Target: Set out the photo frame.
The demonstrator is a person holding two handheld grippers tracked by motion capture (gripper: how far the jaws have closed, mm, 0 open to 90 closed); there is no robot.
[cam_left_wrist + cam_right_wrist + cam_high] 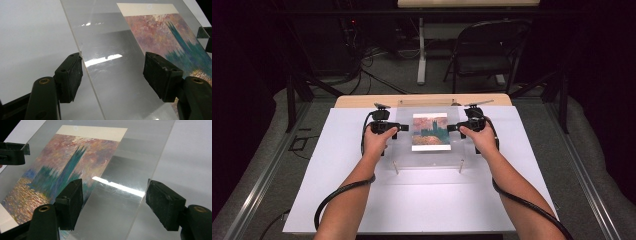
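Note:
A clear acrylic sheet [404, 150] lies over the white table top, with a colourful painted print [430, 131] of a blue-green tower under a pink sky at its middle. My left gripper [399, 128] stands open at the sheet's left edge. In the left gripper view that edge [86, 75] runs between the jaws of the left gripper [113, 75], with one jaw over the sheet near the print [172, 42]. My right gripper [453, 127] is open at the right edge. In the right gripper view the right gripper [115, 202] straddles the sheet [120, 195] beside the print [62, 170].
Two short wooden pegs [395, 167] [461, 166] stick out below the sheet's near edge. The white board [422, 200] covers a wooden table. A folding chair [484, 50] and a table leg stand on the floor beyond. Cables trail from both grippers.

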